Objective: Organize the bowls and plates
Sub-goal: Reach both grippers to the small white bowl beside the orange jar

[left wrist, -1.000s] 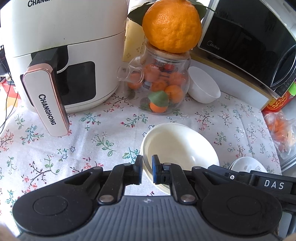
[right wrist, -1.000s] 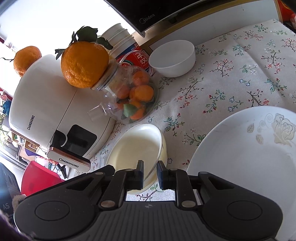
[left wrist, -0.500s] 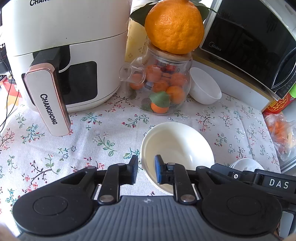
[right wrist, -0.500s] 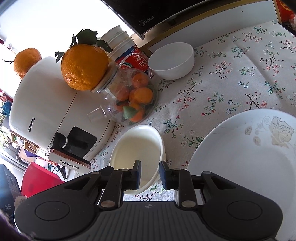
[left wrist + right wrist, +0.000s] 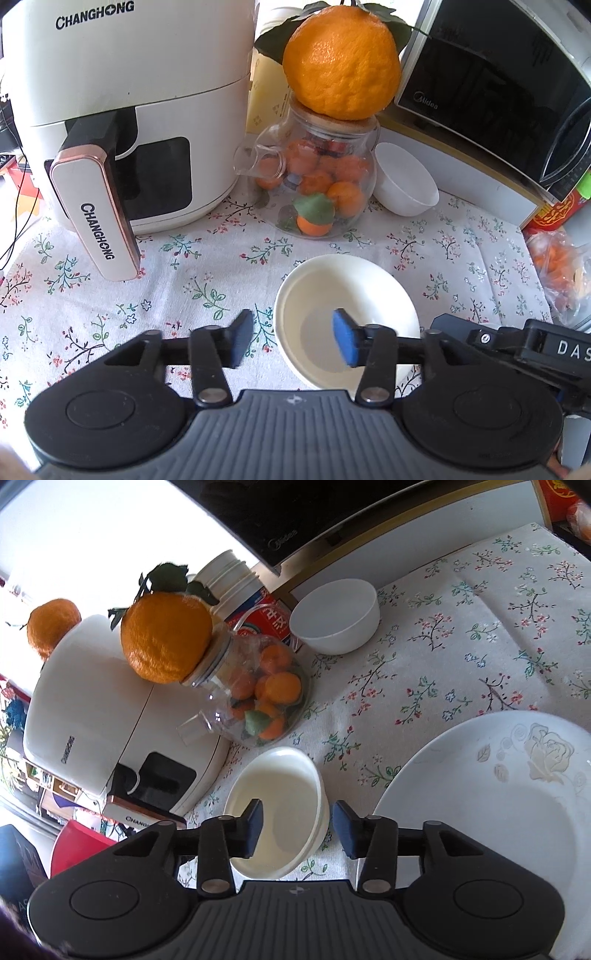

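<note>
Crowding cream bowl (image 5: pixel 347 291): fruit jar (image 5: pixel 317 184), air fryer (image 5: pixel 129 110)

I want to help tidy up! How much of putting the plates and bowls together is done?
Hardly any yet. The cream bowl sits alone on the flowered cloth, the white bowl waits apart by the microwave, and the big rose plate lies empty. Both the left tool and the right tool have just been opening over the cream bowl's rim and grip nothing. All stacking remains.
</note>
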`<control>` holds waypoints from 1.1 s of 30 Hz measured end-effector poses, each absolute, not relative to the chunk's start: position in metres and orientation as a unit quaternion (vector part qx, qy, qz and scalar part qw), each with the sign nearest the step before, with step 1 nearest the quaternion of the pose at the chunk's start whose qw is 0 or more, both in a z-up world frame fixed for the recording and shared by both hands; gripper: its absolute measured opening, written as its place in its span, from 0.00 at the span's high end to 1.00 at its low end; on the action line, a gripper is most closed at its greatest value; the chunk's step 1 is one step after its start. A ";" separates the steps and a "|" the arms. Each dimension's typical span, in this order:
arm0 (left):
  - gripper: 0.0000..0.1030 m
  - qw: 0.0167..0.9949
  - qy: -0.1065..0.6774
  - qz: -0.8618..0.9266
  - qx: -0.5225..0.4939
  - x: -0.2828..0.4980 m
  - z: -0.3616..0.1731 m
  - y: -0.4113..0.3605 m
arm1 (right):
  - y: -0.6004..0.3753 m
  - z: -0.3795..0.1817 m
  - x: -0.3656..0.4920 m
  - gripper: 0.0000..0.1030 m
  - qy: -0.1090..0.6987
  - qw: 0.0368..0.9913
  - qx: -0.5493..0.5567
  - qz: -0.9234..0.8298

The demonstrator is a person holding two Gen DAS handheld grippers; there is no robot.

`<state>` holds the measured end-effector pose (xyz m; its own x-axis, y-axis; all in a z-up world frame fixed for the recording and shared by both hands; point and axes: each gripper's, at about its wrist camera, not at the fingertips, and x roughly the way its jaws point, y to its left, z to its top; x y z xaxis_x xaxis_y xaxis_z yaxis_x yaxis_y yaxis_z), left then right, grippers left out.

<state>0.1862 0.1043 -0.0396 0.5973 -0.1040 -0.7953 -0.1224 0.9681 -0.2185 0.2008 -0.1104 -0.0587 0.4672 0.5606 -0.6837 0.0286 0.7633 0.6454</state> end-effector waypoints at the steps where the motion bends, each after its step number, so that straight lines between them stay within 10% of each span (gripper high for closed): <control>1: 0.46 0.885 0.448 0.006 -0.125 0.186 -0.039 0.103 | -0.112 -0.058 0.201 0.54 0.488 0.802 0.304 0.162; 16: 0.07 0.881 0.465 -0.002 -0.087 0.218 -0.025 0.070 | -0.143 -0.040 0.236 0.27 0.476 0.820 0.291 0.124; 33: 0.05 0.880 0.447 0.002 -0.159 0.299 -0.038 0.025 | -0.178 -0.066 0.330 0.21 0.478 0.820 0.307 0.077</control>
<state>0.2991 0.0250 -0.0384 0.6009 -0.1389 -0.7872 -0.1456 0.9493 -0.2786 0.3297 -0.1782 -0.0656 0.5318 0.4193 -0.7358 0.1667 0.8000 0.5763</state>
